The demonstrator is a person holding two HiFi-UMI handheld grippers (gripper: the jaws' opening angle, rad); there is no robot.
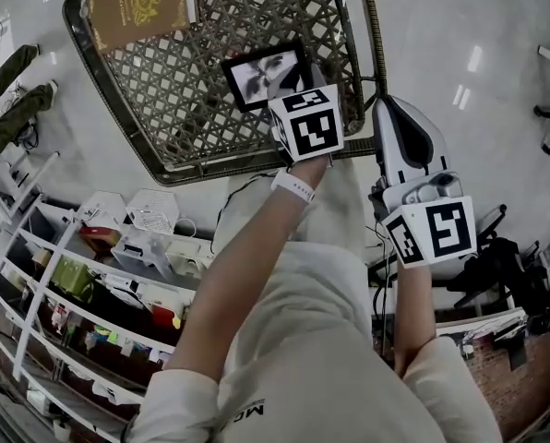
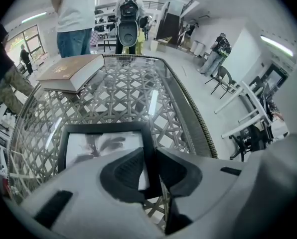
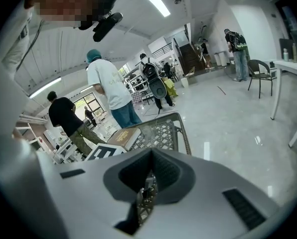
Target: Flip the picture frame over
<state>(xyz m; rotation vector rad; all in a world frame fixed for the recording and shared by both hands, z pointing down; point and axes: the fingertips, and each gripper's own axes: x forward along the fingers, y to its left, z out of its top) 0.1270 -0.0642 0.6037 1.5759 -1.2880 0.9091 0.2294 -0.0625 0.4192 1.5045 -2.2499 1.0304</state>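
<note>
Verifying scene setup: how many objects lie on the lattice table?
2. A picture frame toward the near edge of the table, its right border between the fingers of the left gripper; a brown book at the far left corner. The gripper may hide more.

Items counted: one black rectangular picture frame [image 1: 261, 75], one brown hardcover book [image 1: 137, 5], one wicker-lattice desk [image 1: 192, 118], and two white claws, namely one left claw [image 2: 149, 169] and one right claw [image 3: 147, 179].

Left gripper [image 2: 151, 158] hides the near edge of the picture frame [image 2: 101, 144]; book [image 1: 137, 7] at table [image 1: 192, 109] corner cropped in head view.
</note>
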